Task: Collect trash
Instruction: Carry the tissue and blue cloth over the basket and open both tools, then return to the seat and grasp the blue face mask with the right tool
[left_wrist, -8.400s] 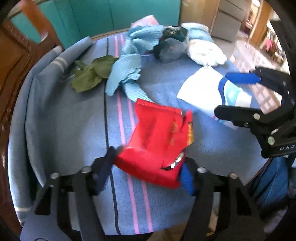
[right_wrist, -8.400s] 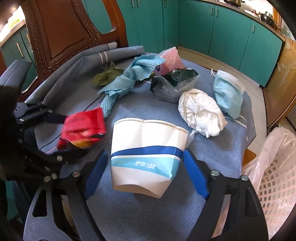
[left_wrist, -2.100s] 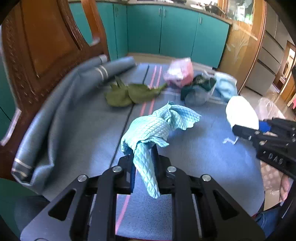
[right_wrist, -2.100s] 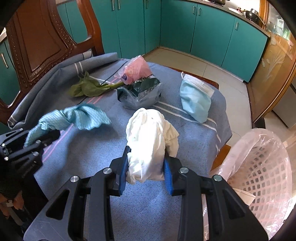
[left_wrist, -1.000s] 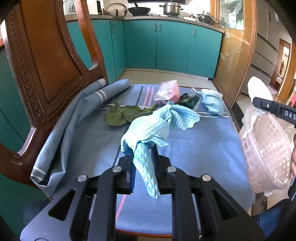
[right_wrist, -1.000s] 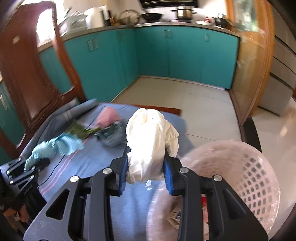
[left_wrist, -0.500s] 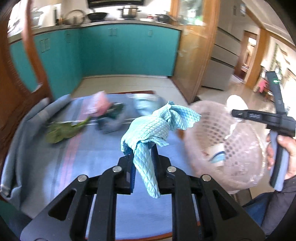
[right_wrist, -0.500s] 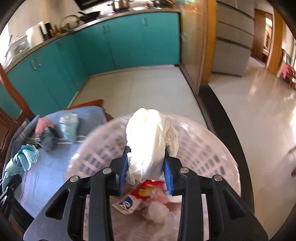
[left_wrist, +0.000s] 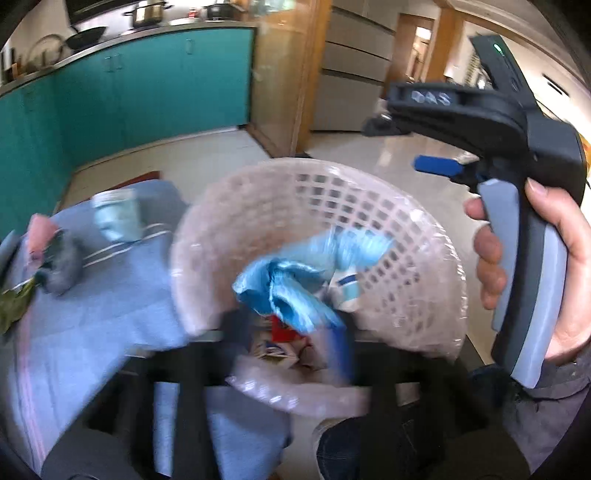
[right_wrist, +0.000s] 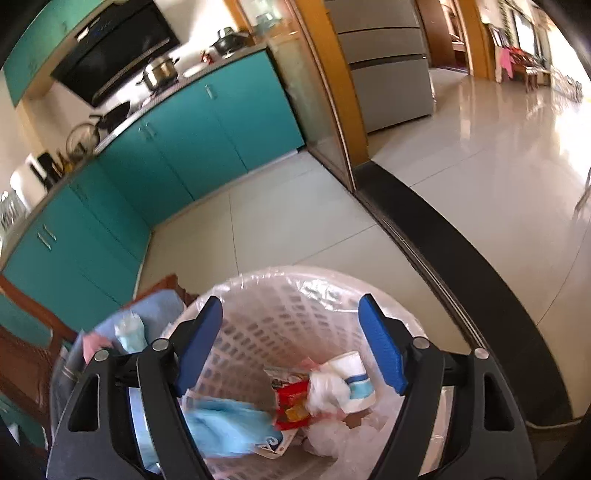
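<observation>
Trash lies in the pink basket (right_wrist: 280, 317) beside the table (left_wrist: 92, 314): blue cloth (right_wrist: 225, 424), red wrapper (right_wrist: 291, 402), white wad (right_wrist: 325, 391), paper cup (right_wrist: 356, 384). Left gripper (left_wrist: 291, 332) over basket, blurred, jaws opening, cloth dropping free between them. Right gripper (right_wrist: 291, 343) above basket, jaws opening, nothing between.

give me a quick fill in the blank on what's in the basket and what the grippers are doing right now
1. The blue cloth is dropping into the pink ____.
2. The right gripper has nothing between its pads, and its jaws are ____.
3. Beside the white wad in the basket lies a ____ snack wrapper.
4. The face mask lies on the ____ tablecloth.

Missing words: basket; opening; red; blue
</observation>
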